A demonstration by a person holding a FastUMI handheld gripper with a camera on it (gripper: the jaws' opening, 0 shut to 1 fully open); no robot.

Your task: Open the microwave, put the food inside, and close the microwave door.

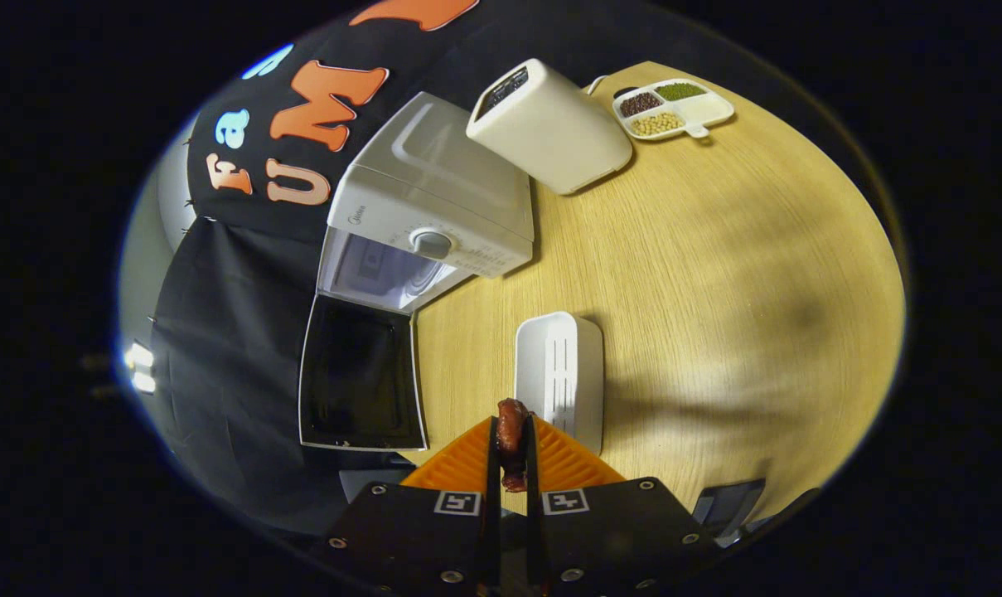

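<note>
Hand-held gripper (pixel 511 448) clamping food (pixel 512 424), white container (pixel 560 373) beside, microwave (pixel 430 211) open

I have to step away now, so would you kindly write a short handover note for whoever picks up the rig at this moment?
Gripper: fingers shut on the food, a brownish piece held between them above the table.
Microwave: beyond the fingers, to their left, door hanging wide open, cavity lit.
White tray: just ahead of the fingers, nothing in it.
Done: door opened, food picked up.
Left: carry the food into the cavity, release it, close the door.
</note>
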